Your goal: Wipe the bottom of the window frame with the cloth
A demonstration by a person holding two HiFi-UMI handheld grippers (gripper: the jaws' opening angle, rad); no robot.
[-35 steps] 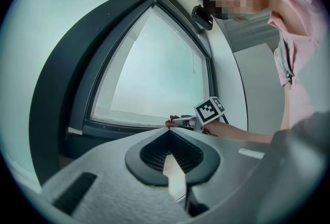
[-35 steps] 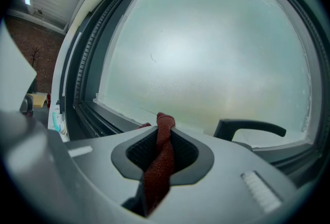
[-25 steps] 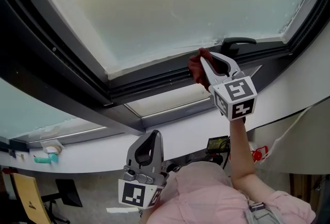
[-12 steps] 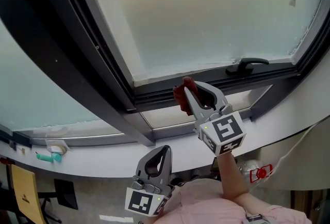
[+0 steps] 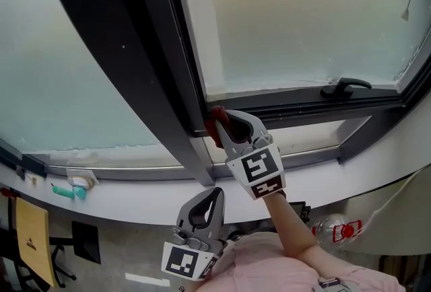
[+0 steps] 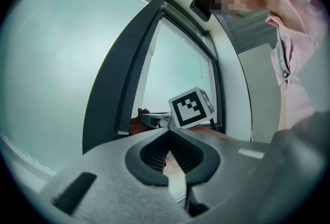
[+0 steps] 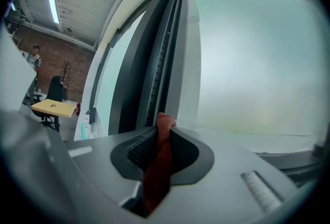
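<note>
In the head view my right gripper (image 5: 224, 124) is shut on a dark red cloth (image 5: 213, 124). It presses the cloth on the bottom rail of the dark window frame (image 5: 303, 106), right at the corner where the rail meets the thick slanted mullion (image 5: 135, 48). The right gripper view shows the cloth (image 7: 159, 166) pinched between the ribbed pads and poking out past the tips of the right gripper (image 7: 164, 127). My left gripper (image 5: 213, 192) hangs lower, near the person's chest, shut and empty. In its own view the left gripper (image 6: 168, 134) points up at the right gripper's marker cube (image 6: 191, 109).
A black window handle (image 5: 345, 87) sits on the rail to the right. Below the frame runs a white sill (image 5: 135, 198) with a teal object (image 5: 67, 190) at its left end. A yellow tabletop (image 5: 30, 237) and a bottle with a red label (image 5: 337, 227) are lower down.
My right gripper has slid left along the bottom rail with the cloth, from beside the handle to the corner at the mullion. The left gripper has barely moved.
</note>
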